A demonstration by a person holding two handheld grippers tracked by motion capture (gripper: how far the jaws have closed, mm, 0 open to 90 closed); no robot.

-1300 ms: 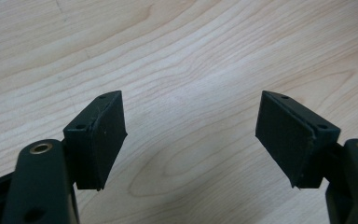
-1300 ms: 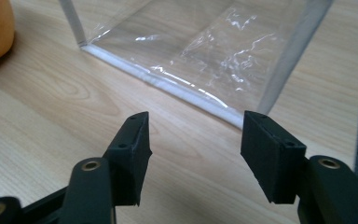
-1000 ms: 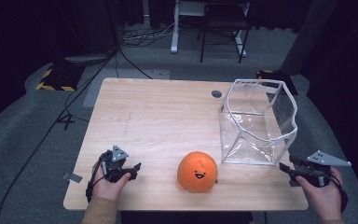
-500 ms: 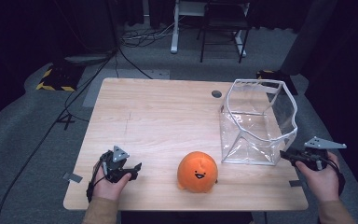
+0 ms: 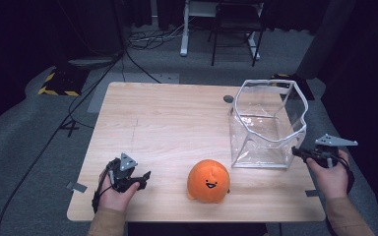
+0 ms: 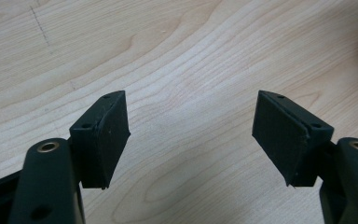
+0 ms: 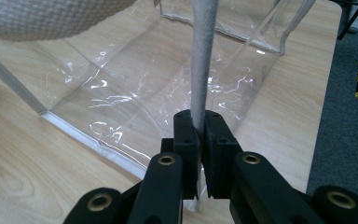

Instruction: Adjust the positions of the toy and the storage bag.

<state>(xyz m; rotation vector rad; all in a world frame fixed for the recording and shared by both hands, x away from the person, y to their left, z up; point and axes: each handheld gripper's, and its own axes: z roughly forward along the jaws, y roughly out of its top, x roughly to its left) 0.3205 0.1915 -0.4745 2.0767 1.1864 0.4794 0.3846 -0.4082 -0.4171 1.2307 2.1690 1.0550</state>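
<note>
While the left claw (image 5: 145, 176) rests spread apart on the pale wooden worktop (image 5: 177, 123) with nothing between its black pads (image 6: 107, 133), the right claw (image 5: 295, 151) has just been closing and now pinches the white fabric-trimmed edge (image 7: 201, 60) of the clear plastic open-topped bag (image 5: 268, 123). In the right gripper view, the two pads are pressed together on that upright white trim, with the bag's transparent walls and base spreading away beyond it. The bag stands upright on the worktop with its mouth open upward. The right claw meets it at its near corner on the person's right, low on the side wall. A round orange plush toy with a small smiling face (image 5: 208, 181) sits just beside the bag, nearer the person and to its left, apart from it. The left claw lies well apart from the bag, beyond the plush toy.
</note>
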